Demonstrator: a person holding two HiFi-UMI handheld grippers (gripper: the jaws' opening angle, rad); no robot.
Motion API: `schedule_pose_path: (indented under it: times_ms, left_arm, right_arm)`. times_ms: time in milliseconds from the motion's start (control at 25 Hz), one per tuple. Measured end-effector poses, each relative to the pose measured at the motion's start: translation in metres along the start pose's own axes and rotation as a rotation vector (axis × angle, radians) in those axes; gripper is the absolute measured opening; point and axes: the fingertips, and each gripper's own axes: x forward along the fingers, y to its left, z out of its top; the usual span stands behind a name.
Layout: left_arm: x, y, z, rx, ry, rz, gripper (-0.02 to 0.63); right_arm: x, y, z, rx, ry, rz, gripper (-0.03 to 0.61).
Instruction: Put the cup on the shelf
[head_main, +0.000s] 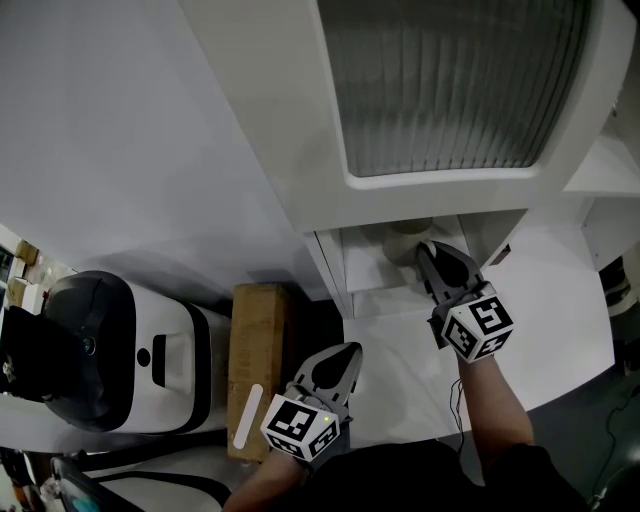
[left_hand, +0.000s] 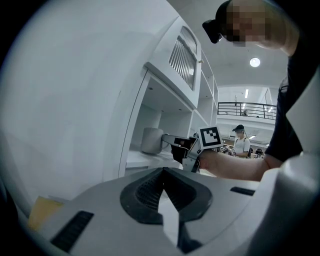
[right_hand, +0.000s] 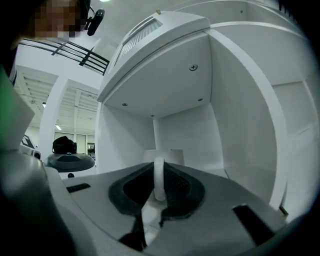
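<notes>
From the head view, the right gripper (head_main: 428, 250) is reaching into an open compartment of the white shelf (head_main: 440, 195), where only the top of the cup (head_main: 408, 230) is showing under the ledge. The left gripper (head_main: 343, 352) is hanging lower, outside the shelf, with a cardboard box (head_main: 258, 350) and a black-and-white machine (head_main: 150, 360) showing to its left. The left gripper view is supplying the side profile: the cup is standing upright low in the compartment, though contact with the board cannot be told. The right gripper view is showing its jaws clamping the cup's handle (right_hand: 159, 175), with the cup's body just beyond. The left gripper's jaws are lying together with nothing between them. The compartment's side wall (right_hand: 240, 130) is standing near on the right and its ceiling (right_hand: 165, 85) well above the cup, with open room on the left.
</notes>
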Motion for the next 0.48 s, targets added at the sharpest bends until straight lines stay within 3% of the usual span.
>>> schedule_pose_path:
  times_ms: [480]
  left_arm:
    - [-0.0003, -0.0085, -0.0023, -0.002, -0.001, 0.016, 0.005]
  right_arm:
    - [0.0005, 0.0025, -0.0066, -0.021, 0.036, 0.032, 0.029]
